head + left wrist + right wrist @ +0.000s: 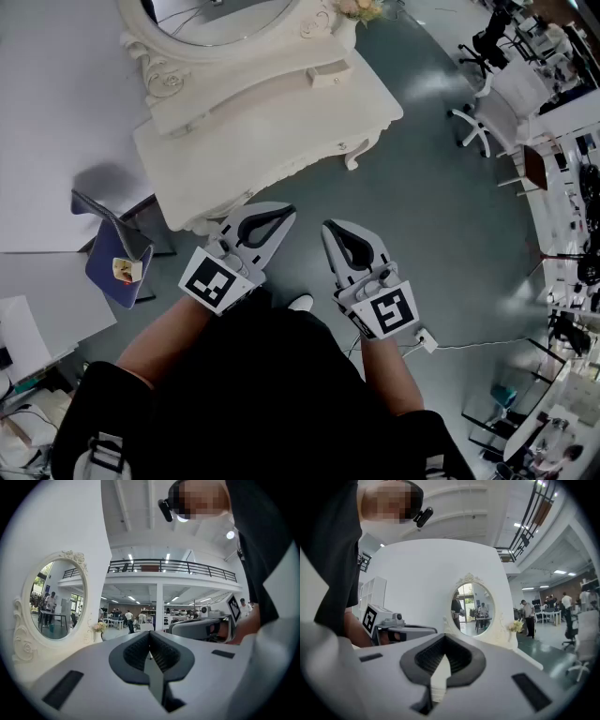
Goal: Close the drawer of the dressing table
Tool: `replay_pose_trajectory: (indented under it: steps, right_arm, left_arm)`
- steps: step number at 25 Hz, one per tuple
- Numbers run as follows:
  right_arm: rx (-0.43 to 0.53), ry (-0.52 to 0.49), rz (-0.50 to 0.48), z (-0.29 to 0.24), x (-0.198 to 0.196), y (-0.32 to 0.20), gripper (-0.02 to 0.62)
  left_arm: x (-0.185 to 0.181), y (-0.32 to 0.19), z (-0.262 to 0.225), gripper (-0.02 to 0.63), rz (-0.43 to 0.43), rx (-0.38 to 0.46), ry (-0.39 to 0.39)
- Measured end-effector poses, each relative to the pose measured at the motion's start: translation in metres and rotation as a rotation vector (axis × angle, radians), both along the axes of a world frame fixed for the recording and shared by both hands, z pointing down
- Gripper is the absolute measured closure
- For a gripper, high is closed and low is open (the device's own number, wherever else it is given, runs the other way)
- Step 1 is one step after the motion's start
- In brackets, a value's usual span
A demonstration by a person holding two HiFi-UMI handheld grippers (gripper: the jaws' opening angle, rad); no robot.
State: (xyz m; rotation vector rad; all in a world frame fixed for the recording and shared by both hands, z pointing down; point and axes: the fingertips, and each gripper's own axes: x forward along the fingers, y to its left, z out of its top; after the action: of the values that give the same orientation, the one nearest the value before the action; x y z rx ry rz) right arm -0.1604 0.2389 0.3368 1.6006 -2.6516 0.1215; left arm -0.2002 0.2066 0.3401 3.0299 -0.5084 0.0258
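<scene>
You have not started closing the drawer yet. The white dressing table [281, 122] stands on the floor in front of you, a little to your left, with its round mirror [220, 19] at the back and a small bunch of flowers [356, 9] beside the mirror. On the top, near the foot of the mirror, a little drawer [325, 72] seems to stick out a bit. I think that is the one to push in, but it is small from here and I cannot be sure.

Both of your tools are held low, close to your body, well apart from the table. They touch nothing.

Your left gripper [279, 216] points toward the near edge of the table. Its fingers [140, 648] are squeezed together at the tips, and nothing is between them.

Your right gripper [333, 232] is just beside the left one. Its fingers [461, 656] are squeezed together too, with nothing in them.

So the whole job is left to do. You need to step closer, reach the drawer front, and push it until it sits flat.
</scene>
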Motion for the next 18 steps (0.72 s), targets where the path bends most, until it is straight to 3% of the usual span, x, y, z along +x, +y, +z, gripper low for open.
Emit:
replay_pose_trajectory:
  steps: [7,18]
  right_arm:
    - [0.009,-0.025,-0.030,-0.006,0.017,0.055,0.594]
    - [0.037,-0.085,0.003,-0.009,0.054,0.117,0.593]
  left_arm:
    - [0.013,0.057,-0.003,0.611,-0.021,0.019,-0.016]
    - [0.036,0.121,-0.004,0.611,-0.046,0.026,-0.038]
